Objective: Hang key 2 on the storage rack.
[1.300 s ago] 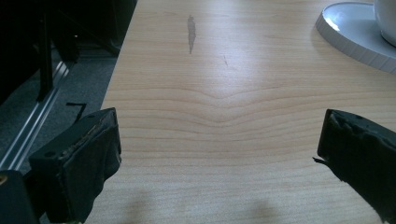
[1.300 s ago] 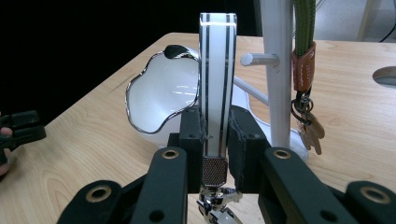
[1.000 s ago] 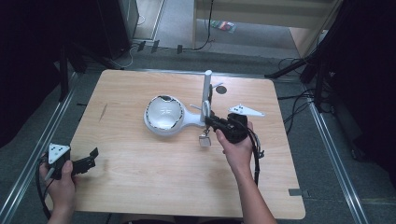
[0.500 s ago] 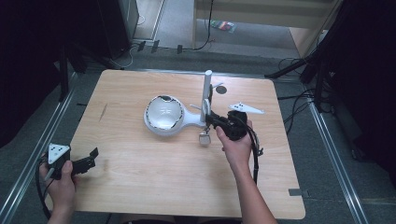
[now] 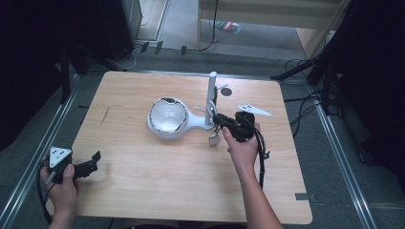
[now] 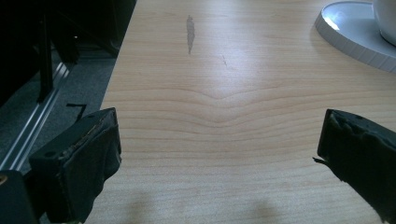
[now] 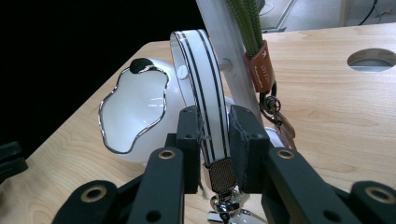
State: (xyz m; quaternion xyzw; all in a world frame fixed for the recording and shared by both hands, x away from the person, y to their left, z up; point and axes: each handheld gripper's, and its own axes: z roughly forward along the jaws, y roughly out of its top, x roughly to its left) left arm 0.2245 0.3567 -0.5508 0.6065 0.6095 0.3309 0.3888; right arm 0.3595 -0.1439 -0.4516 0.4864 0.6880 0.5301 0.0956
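Observation:
A white stand with a bowl-shaped dish (image 5: 167, 117) and an upright post (image 5: 211, 95) sits mid-table. From a peg on the post (image 7: 229, 56) hangs a white strap with black stripes (image 7: 201, 79), ending in a metal clip (image 5: 214, 139). My right gripper (image 7: 215, 126) is shut on this strap just above the clip, close to the post's base (image 5: 220, 121). A green cord with a brown tag (image 7: 261, 70) hangs on the same post. My left gripper (image 5: 93, 162) rests at the table's near left corner, its jaws wide open (image 6: 219, 140) over bare wood.
A round hole (image 5: 226, 90) in the tabletop lies just behind the post. The stand's white rim (image 6: 355, 39) is far ahead of the left gripper. Metal rails run along both sides of the table, with dark floor and cables beyond.
The right hand has shifted only slightly beside the post, still holding the strap. The left hand has not moved.

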